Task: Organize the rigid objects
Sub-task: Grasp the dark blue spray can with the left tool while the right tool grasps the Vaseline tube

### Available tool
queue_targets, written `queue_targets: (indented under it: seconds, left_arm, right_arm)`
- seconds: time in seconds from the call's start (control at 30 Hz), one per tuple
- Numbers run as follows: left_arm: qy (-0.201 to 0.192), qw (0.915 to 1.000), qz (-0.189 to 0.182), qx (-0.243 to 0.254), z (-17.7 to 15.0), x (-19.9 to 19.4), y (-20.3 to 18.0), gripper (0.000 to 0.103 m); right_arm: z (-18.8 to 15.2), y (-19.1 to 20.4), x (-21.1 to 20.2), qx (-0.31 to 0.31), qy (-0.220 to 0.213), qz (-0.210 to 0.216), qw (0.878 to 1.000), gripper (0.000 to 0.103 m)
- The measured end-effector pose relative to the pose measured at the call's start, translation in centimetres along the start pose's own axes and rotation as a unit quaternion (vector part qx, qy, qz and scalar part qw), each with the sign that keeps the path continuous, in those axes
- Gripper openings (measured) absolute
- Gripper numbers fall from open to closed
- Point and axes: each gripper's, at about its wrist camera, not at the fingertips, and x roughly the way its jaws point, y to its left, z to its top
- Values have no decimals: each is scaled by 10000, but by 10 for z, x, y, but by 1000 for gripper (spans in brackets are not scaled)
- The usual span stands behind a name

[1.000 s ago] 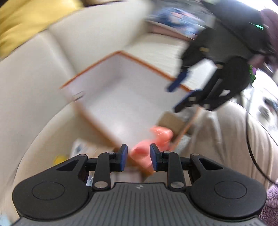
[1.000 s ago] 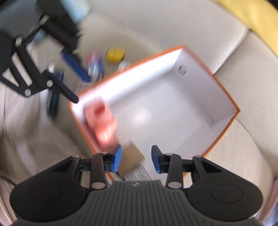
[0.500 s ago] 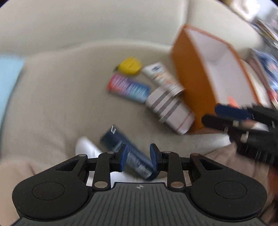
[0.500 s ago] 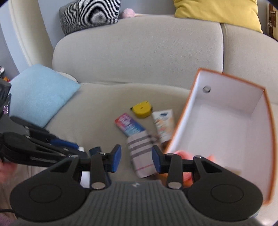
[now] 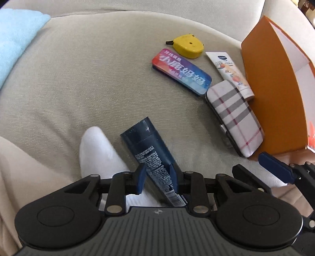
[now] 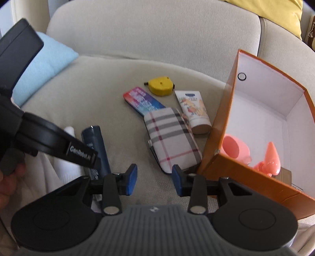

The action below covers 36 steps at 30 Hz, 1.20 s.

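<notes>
In the left wrist view, the left tongs (image 5: pixel 157 180) point steeply down at the sofa seat (image 5: pixel 78 82). They stand narrow and have just eased a little wider. The dark blue tube (image 5: pixel 149 145) lies between their pads, cap end towards 11 o'clock. The right-hand pad sits against its edge, while a sliver of gap shows at the left-hand pad, so there is no firm grip. A foot in a white sock (image 5: pixel 98 155) lies just beside the tube at 9 o'clock and reaches under the left-hand finger, crowding that side.

The right tongs (image 6: pixel 154 180) are narrow too, with only bare sofa fabric between the pads. Just beyond them, at 1 o'clock, lies the plaid case (image 6: pixel 171 137), its near corner almost at the right-hand pad. The orange box (image 6: pixel 220 122) stands open at 2 o'clock, with its corner beside the case. Inside it lie a pink hand fan (image 6: pixel 269 159) and a pink rounded piece (image 6: pixel 235 147).

Further off, towards 12 o'clock, a hand cream tube (image 6: pixel 194 110) lies between the case and the box wall. A colourful flat tin (image 6: pixel 141 100) is partly tucked behind the case, and a yellow tape measure (image 6: pixel 161 85) lies beyond it. A light blue cushion (image 6: pixel 45 67) sits at 10 o'clock and a yellow cushion (image 6: pixel 275 11) at 1 o'clock on the backrest.
</notes>
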Motion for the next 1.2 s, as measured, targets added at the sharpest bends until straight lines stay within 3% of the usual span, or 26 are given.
queue_targets:
  seconds: [0.17,0.43,0.87,1.2]
  left_arm:
    - [-36,9999,-48,-94,2,5,5,46]
    - [39,9999,-79,-102,6,22,10,56]
    - [-427,9978,-366,-341,15,3,30,49]
    - [-688,9962,-390,-357,55,-1,38,48]
  right_arm:
    - [6,10,8,-352,-126,-353,9987,40]
    - [7,27,19,-861,-150,-548,9947,40]
    - [12,25,21,-968,-172,-616,9933,38]
    - [57,16,35,-966,18,-584,9936,38]
